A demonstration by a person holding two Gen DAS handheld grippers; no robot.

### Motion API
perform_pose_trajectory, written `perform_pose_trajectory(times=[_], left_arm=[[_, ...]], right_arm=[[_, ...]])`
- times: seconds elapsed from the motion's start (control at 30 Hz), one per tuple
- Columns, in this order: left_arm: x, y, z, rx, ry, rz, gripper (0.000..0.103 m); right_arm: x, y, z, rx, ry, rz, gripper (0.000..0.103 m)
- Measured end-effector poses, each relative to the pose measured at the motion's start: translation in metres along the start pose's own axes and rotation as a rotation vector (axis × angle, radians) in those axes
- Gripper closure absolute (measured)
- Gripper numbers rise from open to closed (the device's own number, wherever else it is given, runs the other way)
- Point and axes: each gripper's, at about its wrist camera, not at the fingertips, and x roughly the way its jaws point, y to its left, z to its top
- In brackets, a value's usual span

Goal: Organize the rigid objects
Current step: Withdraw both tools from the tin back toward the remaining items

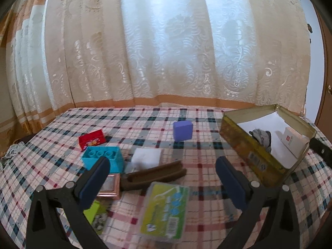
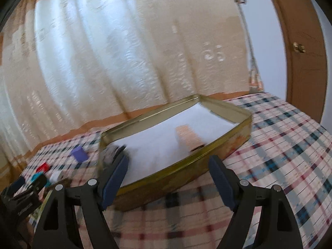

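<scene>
My left gripper (image 1: pixel 164 166) is open and empty above a clutter of items on the plaid cloth: a green plastic case (image 1: pixel 165 209), a brown two-bar piece (image 1: pixel 153 175), a white block (image 1: pixel 147 157), a blue brick (image 1: pixel 103 158), a red box (image 1: pixel 91 139), a purple cube (image 1: pixel 182 130) and a pink-framed tile (image 1: pixel 110 186). A gold tin (image 1: pixel 247 153) stands at the right, holding a grey item (image 1: pixel 261 137) and a white card (image 1: pixel 292 141). My right gripper (image 2: pixel 168 161) is open and empty just in front of the tin (image 2: pixel 186 166), whose inside is lined white.
A patterned curtain (image 1: pixel 166 51) hangs behind the table. A wooden door (image 2: pixel 305 51) stands at the right. A green-and-printed box (image 1: pixel 96 213) lies under my left finger. The left gripper's body (image 2: pixel 22 195) shows at the left edge of the right wrist view.
</scene>
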Motion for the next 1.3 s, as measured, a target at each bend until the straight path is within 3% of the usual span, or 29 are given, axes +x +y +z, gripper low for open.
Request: perform_pose_trajectory(times=[0.23,0.6,1.03,1.3], left_arm=[[-0.003,0.019,-0.005,-0.04,0.018,0.021,0.0],[-0.007,0.048,-0.012,-0.05,0.058,0.059,0.0],[-0.022,0.139,-0.026,-0.103,0.113,0.214,0.0],[-0.027,0.156,-0.035,-0.099,0.138,0.215,0.0]], right_arm=[[-0.009,0.045,-0.013,-0.11,-0.003,0.069,0.021],[-0.009,0.08,-0.026,-0.15,0.042,0.137,0.021],[-0.003,0.162,-0.062,-0.304,0.203,0.274,0.021],[0.027,0.212,-0.081,-0.377,0.354,0.276,0.021]])
